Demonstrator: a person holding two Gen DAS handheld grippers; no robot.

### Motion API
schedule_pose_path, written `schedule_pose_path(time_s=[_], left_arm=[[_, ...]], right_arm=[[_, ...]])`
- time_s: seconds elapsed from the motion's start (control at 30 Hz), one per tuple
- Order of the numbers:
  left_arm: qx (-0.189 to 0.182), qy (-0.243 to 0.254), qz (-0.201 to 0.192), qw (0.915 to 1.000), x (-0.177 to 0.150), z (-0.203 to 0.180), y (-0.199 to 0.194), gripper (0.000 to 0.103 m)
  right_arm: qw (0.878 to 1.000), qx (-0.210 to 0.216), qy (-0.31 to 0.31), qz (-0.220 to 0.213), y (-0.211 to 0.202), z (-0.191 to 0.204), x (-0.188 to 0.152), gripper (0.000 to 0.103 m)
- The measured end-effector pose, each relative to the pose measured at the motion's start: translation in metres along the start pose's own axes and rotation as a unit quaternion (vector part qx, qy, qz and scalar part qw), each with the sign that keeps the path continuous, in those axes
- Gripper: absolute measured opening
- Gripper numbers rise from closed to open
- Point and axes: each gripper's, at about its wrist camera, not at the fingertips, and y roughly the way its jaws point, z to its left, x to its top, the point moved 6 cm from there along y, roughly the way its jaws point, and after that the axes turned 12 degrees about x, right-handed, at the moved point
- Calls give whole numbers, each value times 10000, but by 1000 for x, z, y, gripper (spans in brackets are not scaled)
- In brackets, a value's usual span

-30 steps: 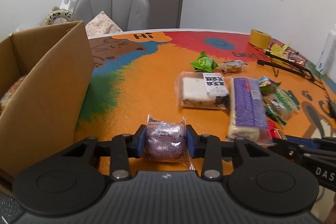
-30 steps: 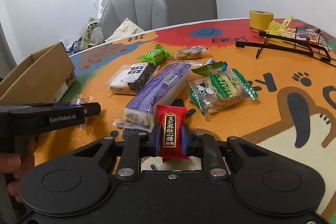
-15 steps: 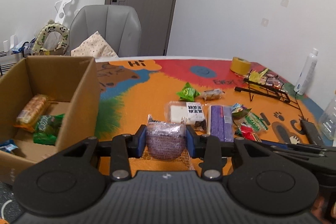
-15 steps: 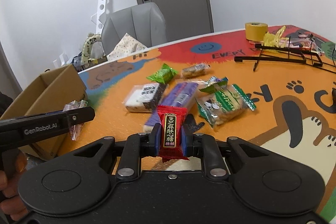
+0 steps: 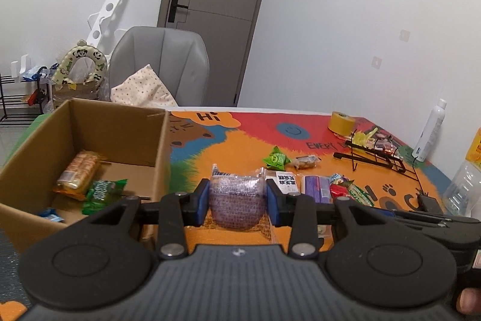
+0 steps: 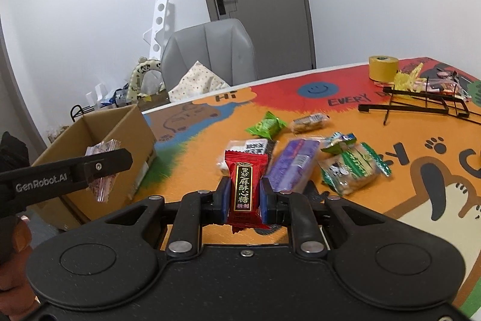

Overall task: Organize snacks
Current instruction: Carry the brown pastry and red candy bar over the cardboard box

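Left gripper (image 5: 237,202): jaws clamped on a purple snack in clear wrap (image 5: 236,202), held in the air just right of the cardboard box (image 5: 90,122)
Right gripper (image 6: 243,196): jaws clamped on an upright red candy packet (image 6: 245,185), raised above the table's near edge
Box contents: an orange biscuit pack (image 5: 77,170), a green packet (image 5: 102,194) and a small blue wrapper on the floor of the box
Left on the table (image 5: 228,146): green pouch (image 5: 275,159), white-and-black cake pack, long purple bar (image 6: 296,160), green-striped cracker pack (image 6: 351,166), small brown bar (image 6: 309,122)
Step in hand: probably carrying both snacks to the box
Doing it well: carry the purple snack leftward clear over the near wall, lower inside before releasing, aim for bare cardboard beside the green packet; bring the red packet in after, apart from the other gripper
Writing: "GenRobot.AI" on the left gripper's side; Chinese characters in gold on the red packet; "Hi" and "EVERY" on the mat
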Motion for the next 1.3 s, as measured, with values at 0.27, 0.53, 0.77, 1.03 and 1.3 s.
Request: schedule_pose_path(time_s=[0.27, 0.53, 0.77, 1.03, 1.3], left_arm=[[104, -224, -86, 9997, 6, 30, -9, 37], [248, -403, -189, 9987, 13, 59, -14, 37], [401, -541, -215, 9975, 17, 81, -12, 37], [570, -754, -213, 9953, 22, 107, -1, 37], [713, -973, -88, 9927, 21, 133, 8, 39]], right_arm=[[9999, 58, -43, -77, 4, 20, 8, 18], [9996, 194, -156, -111, 14, 40, 18, 18], [9989, 348, -294, -65, 27, 61, 24, 18], [9977, 469, -497, 11, 41, 86, 32, 18], [9960, 521, -724, 78, 52, 111, 37, 18]])
